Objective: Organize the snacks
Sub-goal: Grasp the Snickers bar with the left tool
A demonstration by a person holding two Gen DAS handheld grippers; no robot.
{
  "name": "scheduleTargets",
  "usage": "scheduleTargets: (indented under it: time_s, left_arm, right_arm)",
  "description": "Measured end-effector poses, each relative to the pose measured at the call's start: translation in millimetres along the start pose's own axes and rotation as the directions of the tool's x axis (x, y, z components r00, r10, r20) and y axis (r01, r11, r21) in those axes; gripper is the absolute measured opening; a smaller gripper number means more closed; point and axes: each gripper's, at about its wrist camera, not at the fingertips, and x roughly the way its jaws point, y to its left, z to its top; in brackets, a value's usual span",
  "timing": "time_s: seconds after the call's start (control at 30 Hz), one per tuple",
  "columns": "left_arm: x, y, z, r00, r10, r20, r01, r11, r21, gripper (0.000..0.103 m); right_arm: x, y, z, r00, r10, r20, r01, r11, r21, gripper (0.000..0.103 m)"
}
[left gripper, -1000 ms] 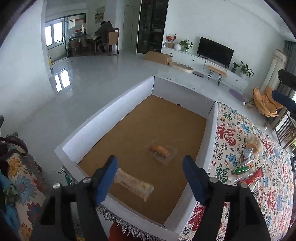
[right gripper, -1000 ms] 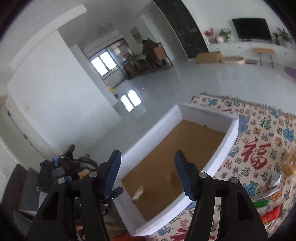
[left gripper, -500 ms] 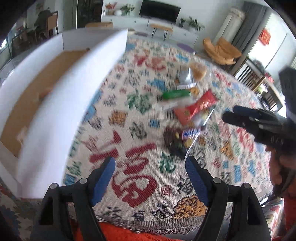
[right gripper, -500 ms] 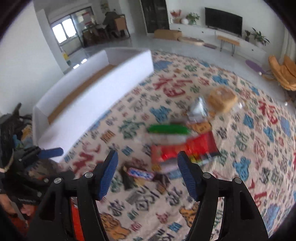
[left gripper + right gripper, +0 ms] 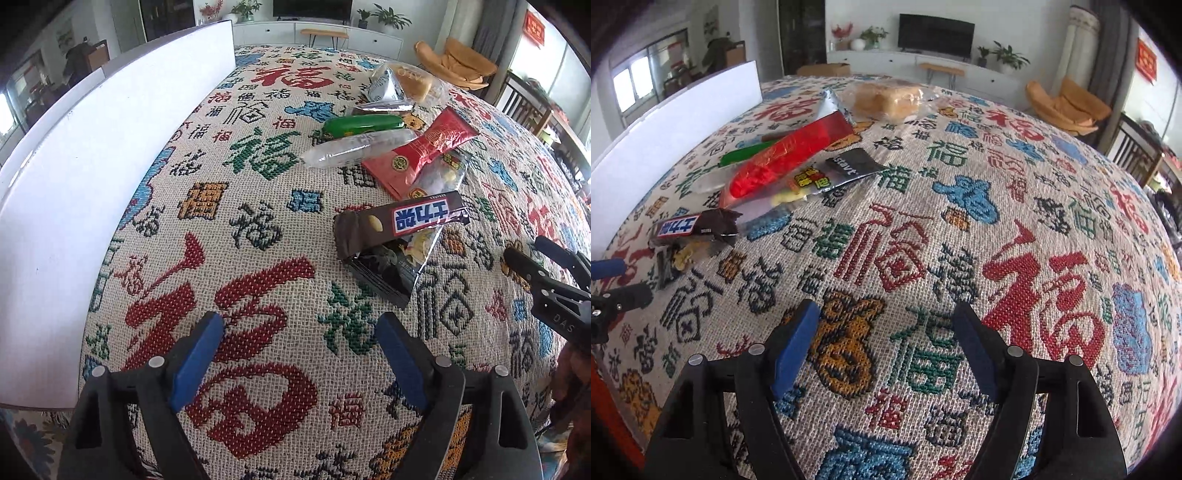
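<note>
Both grippers, left point(image 5: 299, 354) and right point(image 5: 884, 349), have just been opening, jaws wide and empty above the cloth point(image 5: 258, 206); snacks point(image 5: 400, 218) lie mid-cloth beside the box point(image 5: 92, 166).

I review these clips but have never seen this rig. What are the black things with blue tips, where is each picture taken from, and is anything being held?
There is no robot here. A person holds a hand tool in each hand, each with two blue-padded tongs and a camera looking out along them. One view is from the left tongs, the other from the right tongs. Both sets have just been opening and stand open over the patterned tablecloth, with nothing between them. On the cloth lie loose snacks: a brown chocolate bar, a red packet, a green packet, a clear wrapped stick and a wrapped bread. At the left is the white box.
</note>
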Motion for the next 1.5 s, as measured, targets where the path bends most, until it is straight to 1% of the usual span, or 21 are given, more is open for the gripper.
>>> scheduleTargets:
  time_s: [0.07,0.1,0.13,0.17,0.2,1.5]
  left_arm:
    - [3.0,-0.8,0.0,1.000,-0.003,-0.008,0.003,1.000,0.006,0.096]
    - [8.6,-2.2,2.1,1.000,0.004,-0.019,-0.003,1.000,0.013,0.102]
    - [11.5,-4.5,1.9,0.999,0.022,-0.027,-0.022,0.999,0.025,0.103]
    - [12.3,-8.1,1.9,0.999,0.038,-0.024,-0.037,0.999,0.036,0.103]
    - [12.3,-7.7,1.7,0.999,0.037,-0.022,-0.036,0.999,0.032,0.103]
    - [11.7,-7.7,0.0,0.999,0.035,-0.017,-0.035,0.999,0.031,0.103]
  right_arm:
    - [1.3,-5.6,1.4,1.000,0.006,0.000,-0.006,0.999,0.034,0.087]
    - [3.1,-11.1,-6.8,1.000,0.016,-0.002,-0.016,0.999,0.046,0.088]
    - [2.9,-12.6,-6.8,1.000,0.021,-0.003,-0.021,0.999,0.051,0.089]
    - [1.5,-12.4,-6.2,1.000,0.016,-0.003,-0.016,0.999,0.047,0.089]
    - [3.1,-11.6,-10.5,1.000,0.014,-0.002,-0.014,0.999,0.045,0.089]
    - [3.5,-11.6,-10.5,1.000,0.015,-0.002,-0.014,0.999,0.044,0.089]
